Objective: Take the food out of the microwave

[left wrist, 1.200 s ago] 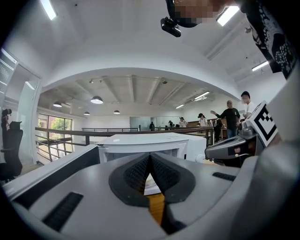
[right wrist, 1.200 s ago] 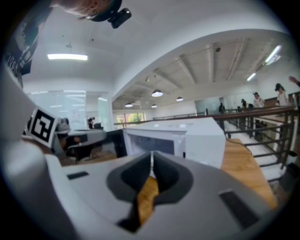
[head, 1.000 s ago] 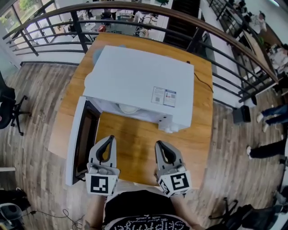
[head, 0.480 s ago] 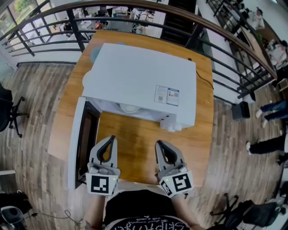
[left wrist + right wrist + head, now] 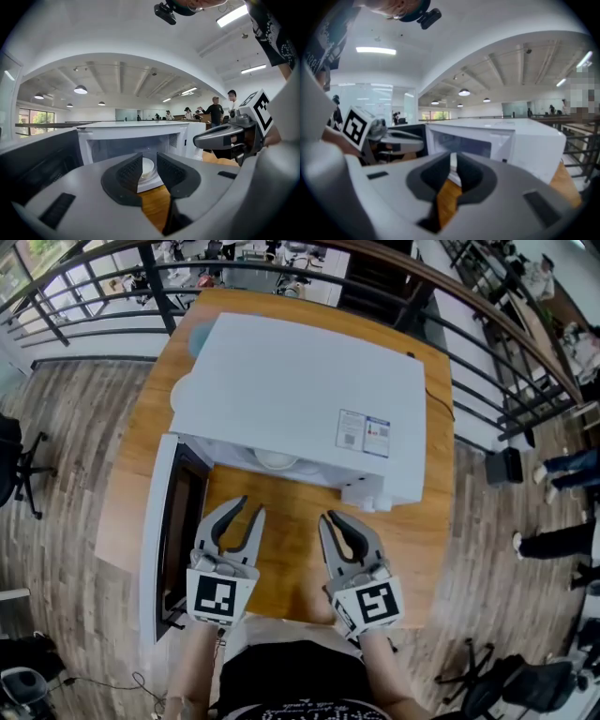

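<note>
Going for the white dish (image 5: 277, 461) inside the open microwave (image 5: 300, 390).

Sits low in the middle of the cavity, just behind the front opening, with the food itself not discernible. Looks rigid, smooth and glazed, so probably slippery, breakable, moderately heavy and perhaps hot. Best pinched at the near rim from both sides and kept level, never by the curved wall. Farther out: door (image 5: 178, 531) swung wide to the left, wooden table (image 5: 291, 549) in front of the opening. Nearer still, left hand-held gripper (image 5: 251, 506) with jaws opening to a narrow gap, nothing between them, aimed at the dish but well short of it. Just to its right, right hand-held gripper (image 5: 328, 518) with jaws together and empty, likewise apart from the microwave.
</note>
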Tool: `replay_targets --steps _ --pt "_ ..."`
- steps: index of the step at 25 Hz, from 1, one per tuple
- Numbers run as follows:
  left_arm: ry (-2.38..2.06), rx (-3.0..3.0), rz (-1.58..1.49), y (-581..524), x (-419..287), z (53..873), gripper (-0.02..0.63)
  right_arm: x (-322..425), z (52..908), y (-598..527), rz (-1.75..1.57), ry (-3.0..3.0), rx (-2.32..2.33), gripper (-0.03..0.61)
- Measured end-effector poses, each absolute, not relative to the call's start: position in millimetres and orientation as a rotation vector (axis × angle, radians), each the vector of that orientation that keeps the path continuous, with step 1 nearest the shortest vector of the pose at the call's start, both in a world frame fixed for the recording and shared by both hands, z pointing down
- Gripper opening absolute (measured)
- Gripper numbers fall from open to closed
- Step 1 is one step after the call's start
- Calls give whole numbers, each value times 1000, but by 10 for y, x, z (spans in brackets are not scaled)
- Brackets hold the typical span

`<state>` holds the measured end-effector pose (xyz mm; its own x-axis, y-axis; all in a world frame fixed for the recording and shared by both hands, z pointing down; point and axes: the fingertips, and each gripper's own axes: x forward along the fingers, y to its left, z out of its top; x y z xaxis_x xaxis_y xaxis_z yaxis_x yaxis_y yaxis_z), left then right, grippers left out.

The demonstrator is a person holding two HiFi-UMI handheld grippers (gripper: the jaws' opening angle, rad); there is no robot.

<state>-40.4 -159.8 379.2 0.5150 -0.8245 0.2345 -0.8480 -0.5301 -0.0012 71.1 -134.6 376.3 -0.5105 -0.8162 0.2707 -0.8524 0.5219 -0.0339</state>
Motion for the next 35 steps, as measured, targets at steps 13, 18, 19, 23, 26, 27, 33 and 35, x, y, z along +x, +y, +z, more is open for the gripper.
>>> replay_targets --steps 13,18,19,23,26,27,33,35 --pt "-1284 2749 647 -2161 -428 4369 230 587 4257 -1809 176 -2419 1331 199" --pt "-1214 2755 755 -2279 -385 4627 266 506 4431 -1970 157 -2382 1303 224" --pt "-1201 2759 781 -2303 -388 4679 275 489 4468 -2008 154 -2376 1300 227" --pt "-1162 2781 825 -2406 -397 4791 296 427 4622 -2101 148 -2354 1297 239" --pt "-1137 2791 832 -2488 -382 4825 301 392 4732 -2145 161 -2333 1299 244" --pt "-1122 2798 844 -2511 -369 4840 301 385 4766 -2165 163 -2325 1302 247" --pt "-1018 2819 963 -2559 -310 5012 327 331 4949 -2309 179 -2295 1310 268" --pt "-1003 2828 974 -2587 -290 5030 331 315 4969 -2351 192 -2288 1300 273"
